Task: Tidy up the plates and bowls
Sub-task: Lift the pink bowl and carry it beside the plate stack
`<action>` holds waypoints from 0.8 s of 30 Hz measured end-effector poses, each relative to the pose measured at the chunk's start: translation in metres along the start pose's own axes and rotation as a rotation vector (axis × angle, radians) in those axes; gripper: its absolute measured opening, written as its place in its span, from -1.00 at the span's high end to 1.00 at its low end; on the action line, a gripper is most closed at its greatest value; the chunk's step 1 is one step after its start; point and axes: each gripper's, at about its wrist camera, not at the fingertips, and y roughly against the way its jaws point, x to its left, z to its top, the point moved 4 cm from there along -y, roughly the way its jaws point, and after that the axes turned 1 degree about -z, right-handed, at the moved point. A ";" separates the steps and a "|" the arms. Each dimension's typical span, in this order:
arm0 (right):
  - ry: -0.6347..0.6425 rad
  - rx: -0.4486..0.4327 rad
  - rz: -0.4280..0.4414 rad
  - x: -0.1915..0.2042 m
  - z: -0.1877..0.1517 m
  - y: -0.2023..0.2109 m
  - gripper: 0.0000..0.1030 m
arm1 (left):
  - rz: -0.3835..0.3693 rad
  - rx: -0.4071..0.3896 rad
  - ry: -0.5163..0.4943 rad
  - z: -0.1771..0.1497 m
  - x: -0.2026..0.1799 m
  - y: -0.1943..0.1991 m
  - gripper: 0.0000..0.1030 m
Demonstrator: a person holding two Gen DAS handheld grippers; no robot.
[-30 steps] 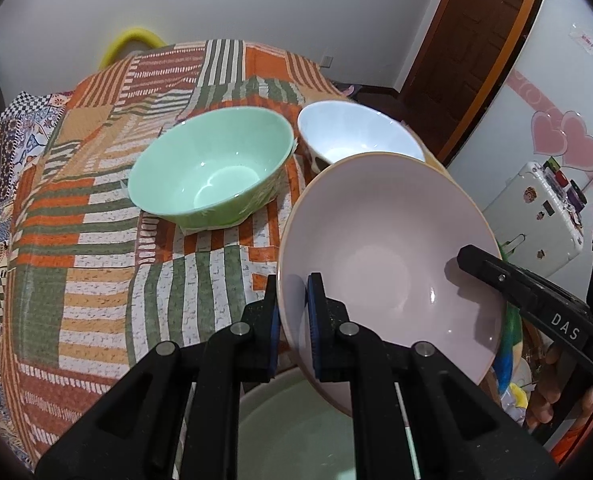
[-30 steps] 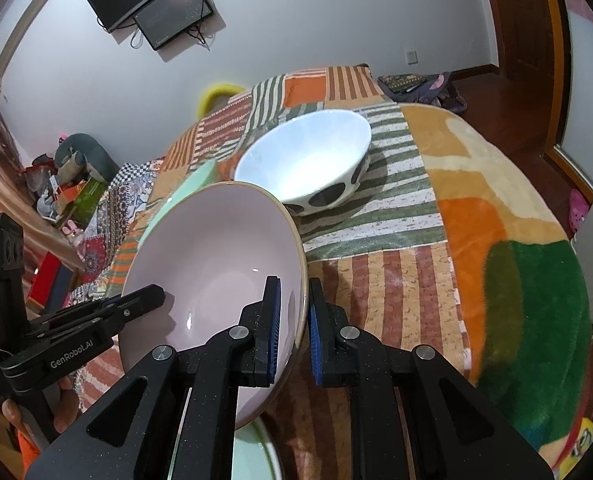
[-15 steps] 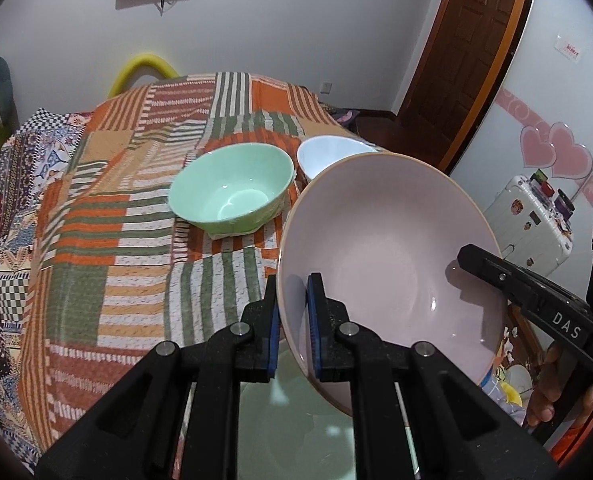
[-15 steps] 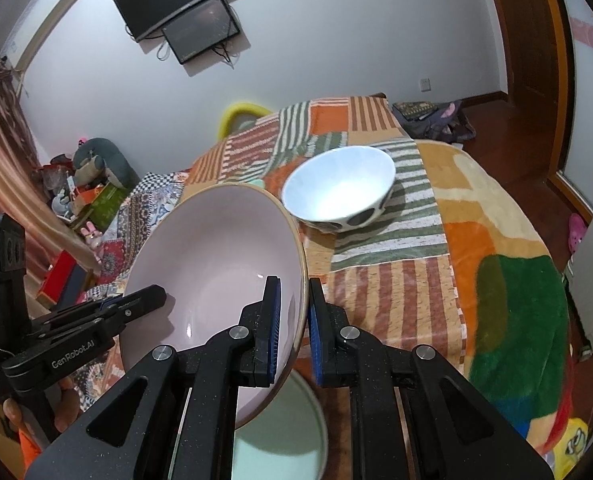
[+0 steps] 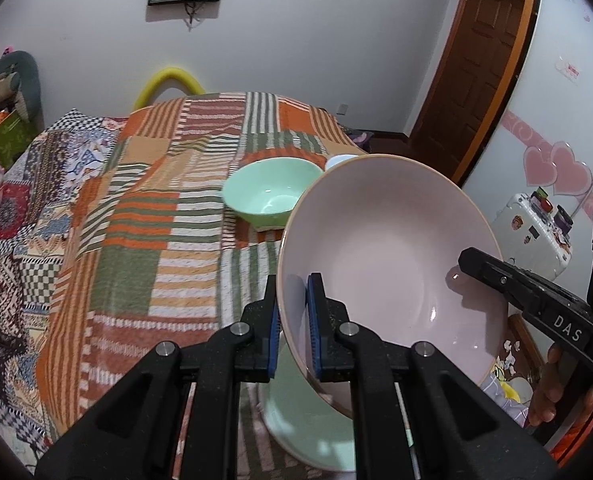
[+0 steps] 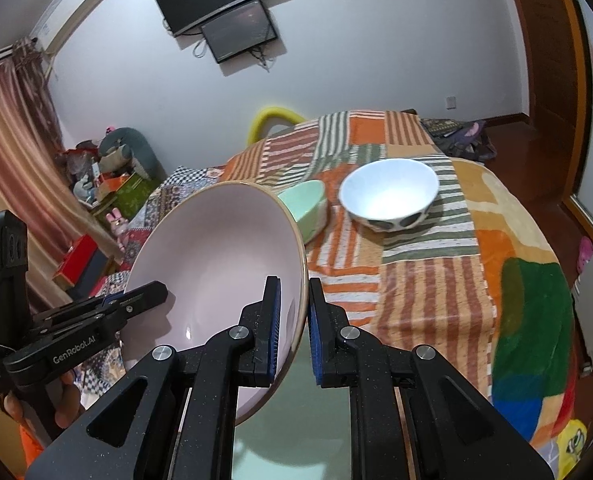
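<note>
Both grippers hold one large pink plate by opposite rims, lifted and tilted above the table. My left gripper is shut on its left rim. My right gripper is shut on its right rim, and the plate fills the left of that view. A pale green plate lies on the table right below it, also in the right wrist view. A green bowl and a white bowl with dark spots stand farther back.
A patchwork striped cloth covers the round table. A yellow chair back is behind the table. A white case stands on the floor at right, and a wooden door is beyond.
Both grippers have risen and drawn back with the pink plate. The two bowls now look smaller and farther away, and more of the green plate below shows.
</note>
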 end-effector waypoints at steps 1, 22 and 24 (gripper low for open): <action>0.006 0.001 0.005 0.004 -0.001 0.000 0.77 | 0.005 -0.004 0.007 -0.002 0.005 0.005 0.78; 0.135 0.091 0.115 0.090 -0.035 -0.029 0.77 | 0.110 -0.030 0.168 -0.049 0.097 0.056 0.78; 0.142 0.104 0.123 0.096 -0.039 -0.034 0.77 | 0.122 -0.026 0.181 -0.052 0.105 0.057 0.78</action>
